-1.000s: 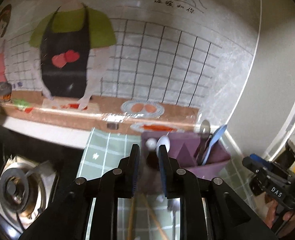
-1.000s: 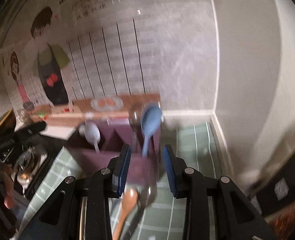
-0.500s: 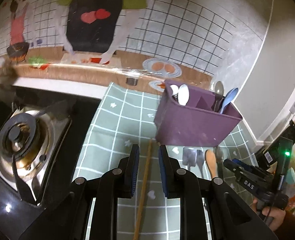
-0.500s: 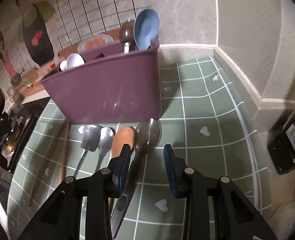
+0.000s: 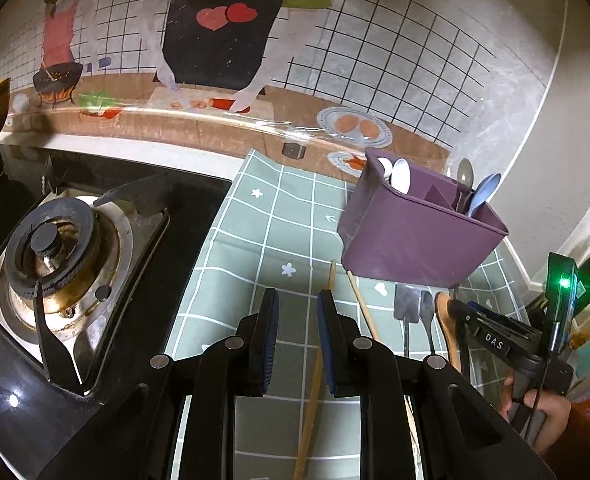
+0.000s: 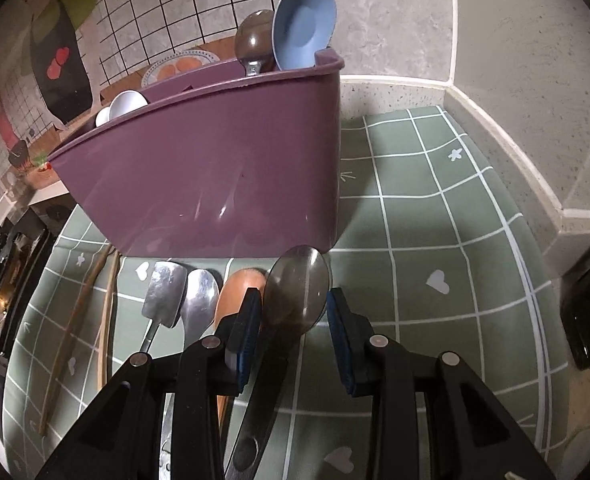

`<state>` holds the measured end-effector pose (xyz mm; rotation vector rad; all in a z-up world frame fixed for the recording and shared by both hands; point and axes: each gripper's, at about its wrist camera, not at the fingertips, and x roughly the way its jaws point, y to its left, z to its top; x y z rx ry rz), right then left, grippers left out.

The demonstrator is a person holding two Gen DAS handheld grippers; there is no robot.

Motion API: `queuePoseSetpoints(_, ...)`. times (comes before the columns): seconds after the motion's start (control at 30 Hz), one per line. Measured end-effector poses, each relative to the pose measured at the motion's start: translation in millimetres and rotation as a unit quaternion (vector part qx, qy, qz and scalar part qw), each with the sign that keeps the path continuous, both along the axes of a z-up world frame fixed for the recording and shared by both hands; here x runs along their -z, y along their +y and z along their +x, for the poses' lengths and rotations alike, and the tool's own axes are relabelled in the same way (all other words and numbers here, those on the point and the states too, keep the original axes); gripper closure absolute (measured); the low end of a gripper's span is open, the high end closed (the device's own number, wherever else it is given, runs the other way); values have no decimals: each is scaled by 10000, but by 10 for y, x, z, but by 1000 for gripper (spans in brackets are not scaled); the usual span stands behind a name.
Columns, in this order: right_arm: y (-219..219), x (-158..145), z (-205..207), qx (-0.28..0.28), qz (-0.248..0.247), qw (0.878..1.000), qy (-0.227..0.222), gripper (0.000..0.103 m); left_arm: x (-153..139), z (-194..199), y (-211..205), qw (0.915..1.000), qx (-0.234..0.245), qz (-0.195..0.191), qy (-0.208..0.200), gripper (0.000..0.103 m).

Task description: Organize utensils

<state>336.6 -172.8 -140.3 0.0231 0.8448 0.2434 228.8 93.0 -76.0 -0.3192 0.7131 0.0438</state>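
A purple utensil caddy (image 5: 415, 236) (image 6: 215, 184) stands on the green checked mat (image 5: 279, 224) (image 6: 415, 216). It holds a blue spoon (image 6: 303, 24), a metal spoon (image 6: 255, 38) and white spoons (image 6: 127, 102). In front of it lie two chopsticks (image 5: 319, 360) (image 6: 75, 320), a metal spatula (image 6: 165, 292), a small metal spoon (image 6: 201, 296), a wooden spoon (image 6: 239, 288) and a large metal spoon (image 6: 299, 288). My left gripper (image 5: 297, 312) hangs open over the mat, one chopstick running under its right finger. My right gripper (image 6: 295, 320) (image 5: 495, 344) is open, low over the large spoon, whose bowl shows between the fingers.
A gas stove burner (image 5: 51, 248) on a black hob sits left of the mat. A dark bottle (image 6: 587, 320) stands at the right by the wall corner. A person's hand (image 5: 543, 404) holds the right gripper. A tiled wall with a cartoon sticker rises behind the caddy.
Both grippers have come down and tipped from the wall toward the mat. The caddy and the row of utensils now sit close in front; the jaws' gaps look the same.
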Motion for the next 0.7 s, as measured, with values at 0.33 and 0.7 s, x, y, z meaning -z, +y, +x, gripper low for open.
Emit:
queuePoseSetpoints(0.33,96,-25,51,-89,-356,9991,-213,72,109,101,-74,9997,117,-24,215,82)
queuePoseSetpoints(0.7,-371,-413,-395,182,78,9968,-775,73,258,330,-342,9949,870,-109,498,82)
